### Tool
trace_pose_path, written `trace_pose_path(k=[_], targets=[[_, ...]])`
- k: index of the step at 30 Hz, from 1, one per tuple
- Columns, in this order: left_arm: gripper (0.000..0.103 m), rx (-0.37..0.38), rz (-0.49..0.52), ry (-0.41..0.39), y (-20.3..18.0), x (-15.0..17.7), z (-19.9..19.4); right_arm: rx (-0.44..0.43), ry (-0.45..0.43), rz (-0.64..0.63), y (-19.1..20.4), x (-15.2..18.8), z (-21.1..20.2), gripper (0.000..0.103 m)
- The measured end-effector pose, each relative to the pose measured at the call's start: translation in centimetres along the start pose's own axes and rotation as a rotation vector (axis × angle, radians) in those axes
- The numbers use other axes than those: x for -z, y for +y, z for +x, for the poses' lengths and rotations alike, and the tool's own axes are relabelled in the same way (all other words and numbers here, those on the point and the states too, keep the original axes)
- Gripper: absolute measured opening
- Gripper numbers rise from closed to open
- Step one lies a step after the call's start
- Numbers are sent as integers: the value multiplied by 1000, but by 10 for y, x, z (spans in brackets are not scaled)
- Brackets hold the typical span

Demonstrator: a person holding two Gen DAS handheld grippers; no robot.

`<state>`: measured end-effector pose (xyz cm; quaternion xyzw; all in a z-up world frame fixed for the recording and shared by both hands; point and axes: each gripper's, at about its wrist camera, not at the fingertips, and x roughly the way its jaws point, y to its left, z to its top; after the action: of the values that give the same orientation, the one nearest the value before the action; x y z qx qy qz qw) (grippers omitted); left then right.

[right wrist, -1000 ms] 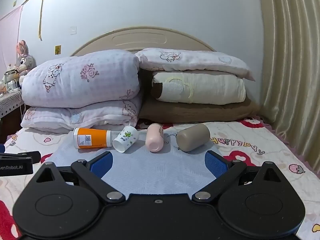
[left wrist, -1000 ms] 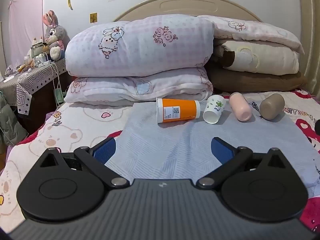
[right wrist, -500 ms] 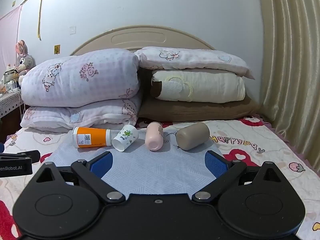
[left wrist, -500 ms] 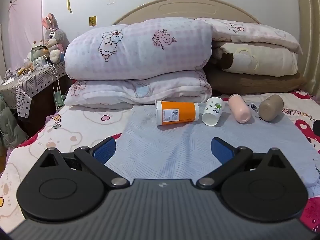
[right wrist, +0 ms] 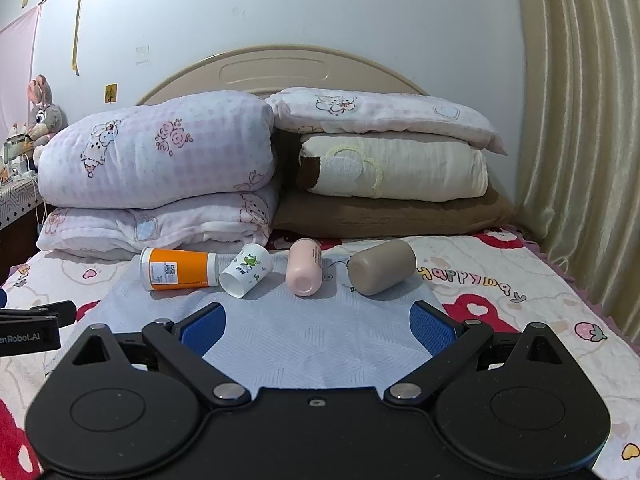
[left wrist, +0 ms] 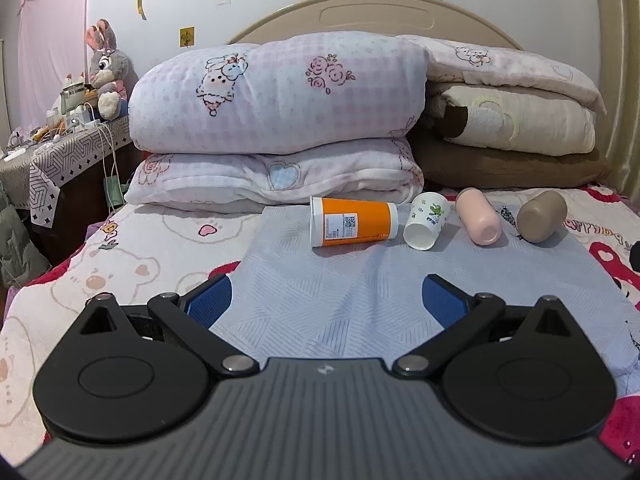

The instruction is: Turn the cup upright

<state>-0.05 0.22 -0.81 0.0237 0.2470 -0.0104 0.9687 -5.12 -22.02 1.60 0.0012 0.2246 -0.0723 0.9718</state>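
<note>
Several cups lie on their sides in a row on a pale blue mat [left wrist: 340, 296] on the bed. From left: an orange cup [left wrist: 354, 221] [right wrist: 180, 269], a white paper cup with a green print [left wrist: 426, 221] [right wrist: 246, 269], a pink cup [left wrist: 479, 222] [right wrist: 305, 266], and a taupe cup [left wrist: 542, 217] [right wrist: 382, 266]. My left gripper [left wrist: 326, 304] is open and empty, well short of the cups. My right gripper [right wrist: 318, 326] is open and empty, also short of them. Part of the left gripper [right wrist: 30, 328] shows at the left edge of the right wrist view.
Folded quilts and pillows [left wrist: 280, 120] [right wrist: 384, 172] are stacked right behind the cups against the headboard. A bedside table [left wrist: 60, 148] with a plush rabbit and cables stands at the left. A curtain [right wrist: 580, 120] hangs at the right.
Both views have shifted slightly: the cups sit a little lower and nearer in the frames. Neither gripper has changed its opening. The cups have not moved.
</note>
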Motion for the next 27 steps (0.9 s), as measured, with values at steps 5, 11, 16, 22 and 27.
trace_pose_path(k=[5, 11, 16, 22, 27], targets=[[103, 8, -11, -14, 1, -2, -1, -1, -2, -3, 0, 2, -1, 100], [103, 18, -19, -23, 0, -2, -2, -4, -13, -2, 1, 1, -2, 100], [103, 31, -25, -27, 1, -2, -4, -7, -14, 3, 1, 0, -3, 100], [103, 37, -37, -36, 2, -1, -6, -12, -35, -15, 4, 2, -6, 101], [103, 39, -41, -40, 2, -2, -6, -8, -62, -47, 7, 1, -8, 103]])
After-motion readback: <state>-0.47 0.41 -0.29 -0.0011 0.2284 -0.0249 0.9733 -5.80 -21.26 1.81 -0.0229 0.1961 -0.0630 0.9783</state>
